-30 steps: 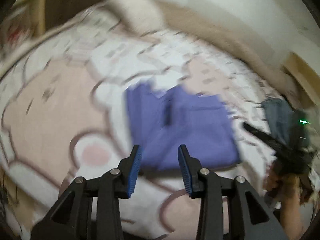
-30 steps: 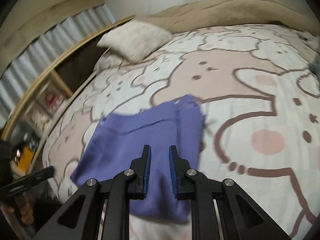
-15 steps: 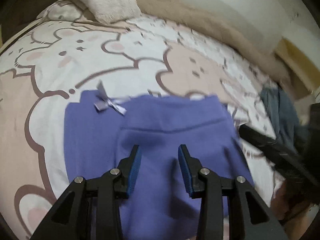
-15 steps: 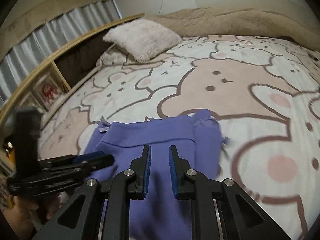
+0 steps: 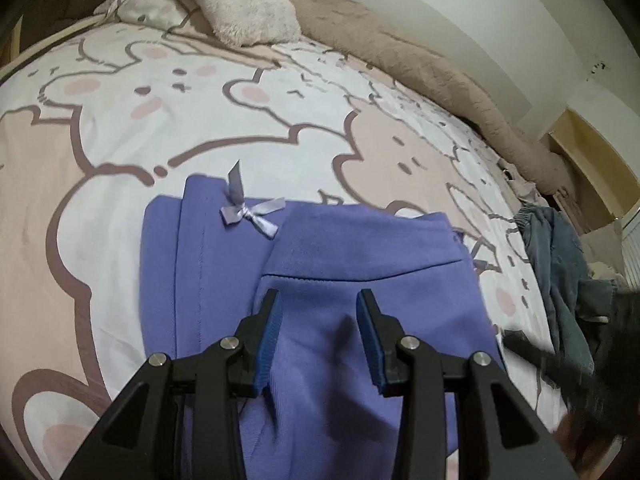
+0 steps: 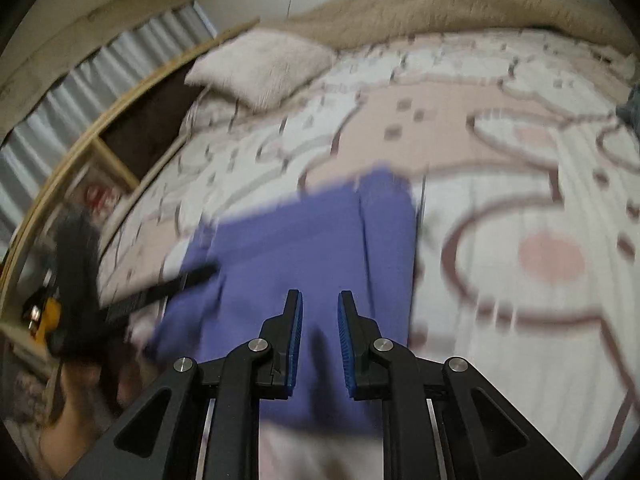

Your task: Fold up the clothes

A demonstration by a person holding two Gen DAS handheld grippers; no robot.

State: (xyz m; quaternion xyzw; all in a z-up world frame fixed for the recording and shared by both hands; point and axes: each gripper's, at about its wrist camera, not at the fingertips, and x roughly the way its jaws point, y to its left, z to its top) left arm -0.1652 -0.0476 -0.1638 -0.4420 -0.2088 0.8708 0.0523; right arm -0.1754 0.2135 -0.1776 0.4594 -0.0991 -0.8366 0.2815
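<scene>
A purple garment [image 5: 340, 272] with a pale satin bow [image 5: 248, 210] lies folded on the bunny-print bedsheet [image 5: 200, 120]. My left gripper [image 5: 318, 306] is open and empty, hovering just above the garment's near part. In the blurred right wrist view the same garment [image 6: 320, 240] lies under my right gripper [image 6: 319, 307], which is open and empty above it. The left gripper shows there as a dark blur [image 6: 120, 304] at the garment's left edge.
A fluffy pillow [image 5: 240, 0] and a beige blanket [image 5: 420, 60] lie at the bed's far side. A grey-blue garment [image 5: 568, 280] is heaped at the right edge. A wooden shelf [image 6: 80, 168] and curtain stand left of the bed.
Both grippers have swung over the purple garment and come closer to it. The right gripper's jaws have opened a little wider. The right view is now blurred by motion.
</scene>
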